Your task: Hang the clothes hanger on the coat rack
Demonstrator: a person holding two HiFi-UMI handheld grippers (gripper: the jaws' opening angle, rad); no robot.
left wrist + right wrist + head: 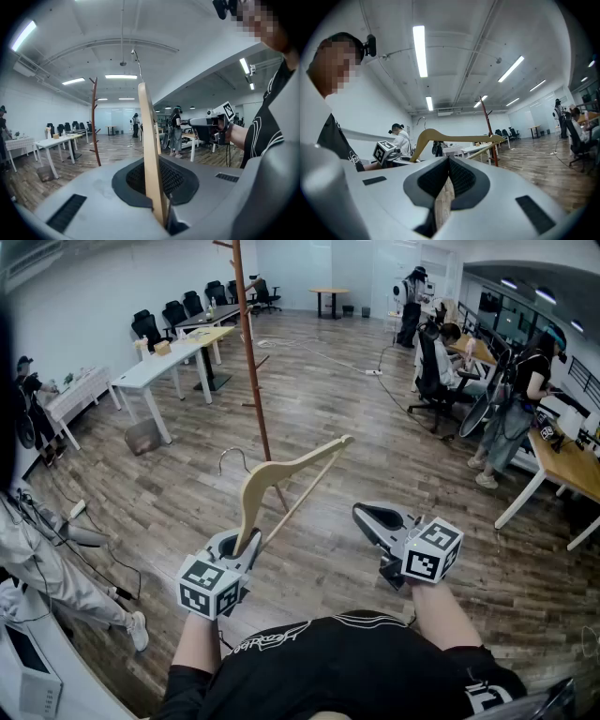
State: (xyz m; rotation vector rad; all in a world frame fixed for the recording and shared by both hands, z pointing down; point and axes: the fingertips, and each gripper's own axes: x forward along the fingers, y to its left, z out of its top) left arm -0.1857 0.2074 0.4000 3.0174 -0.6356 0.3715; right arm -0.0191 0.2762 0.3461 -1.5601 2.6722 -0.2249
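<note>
The left gripper (246, 542) is clamped on one arm-end of the wooden clothes hanger (272, 474), which is held in the air over the plank floor (319, 399), its far arm slanting up and away and its wire hook (232, 454) pointing left. The right gripper (370, 515) hovers just beside it, jaws drawn together on nothing. The brown coat rack (251, 352) stands on the floor beyond the hanger and apart from it, off the near right corner of the white table (159, 367).

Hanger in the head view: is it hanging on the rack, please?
No, the left tool grips the hanger, apart from the rack.
</note>
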